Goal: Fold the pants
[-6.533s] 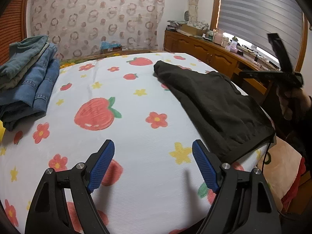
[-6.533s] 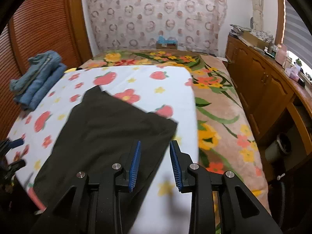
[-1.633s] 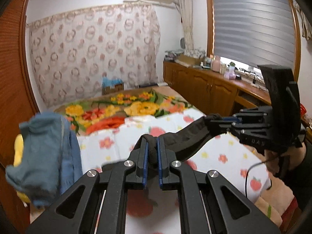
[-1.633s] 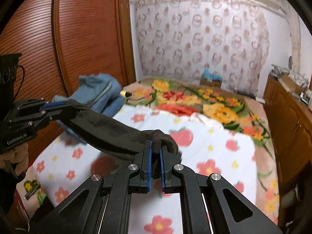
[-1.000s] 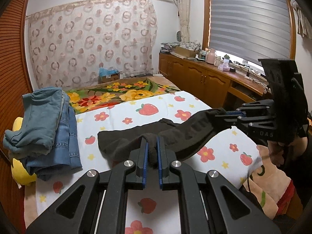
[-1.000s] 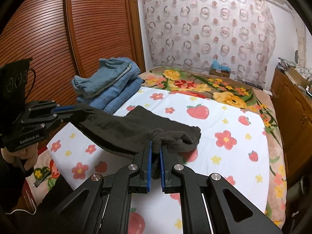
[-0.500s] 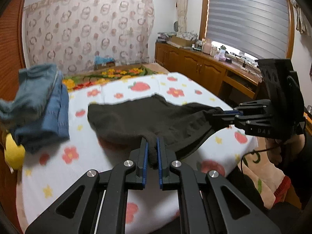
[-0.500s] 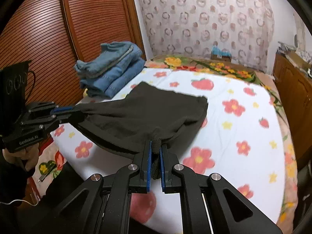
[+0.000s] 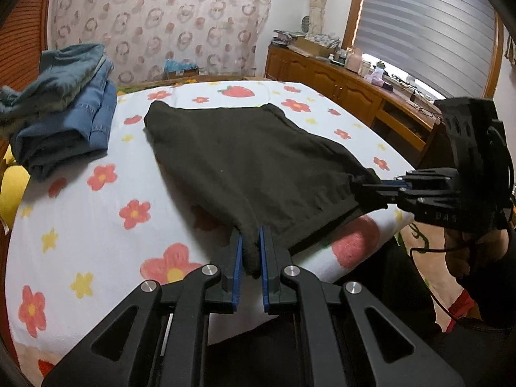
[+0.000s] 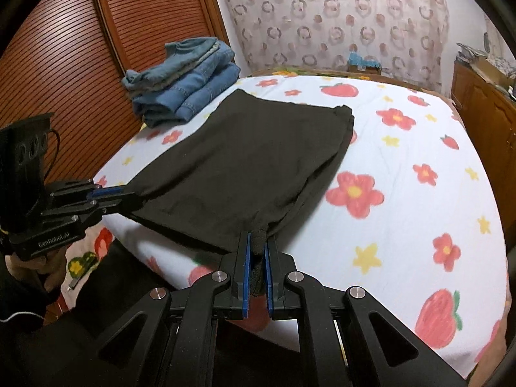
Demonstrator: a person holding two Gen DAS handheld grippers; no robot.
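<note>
Dark pants lie spread over the white bed sheet with strawberries and flowers, their far end flat on it. My left gripper is shut on one near corner of the pants. The right gripper is shut on the other near corner. Each gripper shows in the other's view: the right one at the right, the left one at the left. The near edge hangs stretched between them, just above the bed's front edge.
A stack of folded blue jeans lies at the bed's far left, beside a wooden louvred door. A wooden sideboard with clutter runs along the right under a window blind. A patterned curtain hangs behind.
Both grippers have come down and back with the pants. The cloth, hanging bunched in the air a second ago, now lies spread flat over the sheet.
</note>
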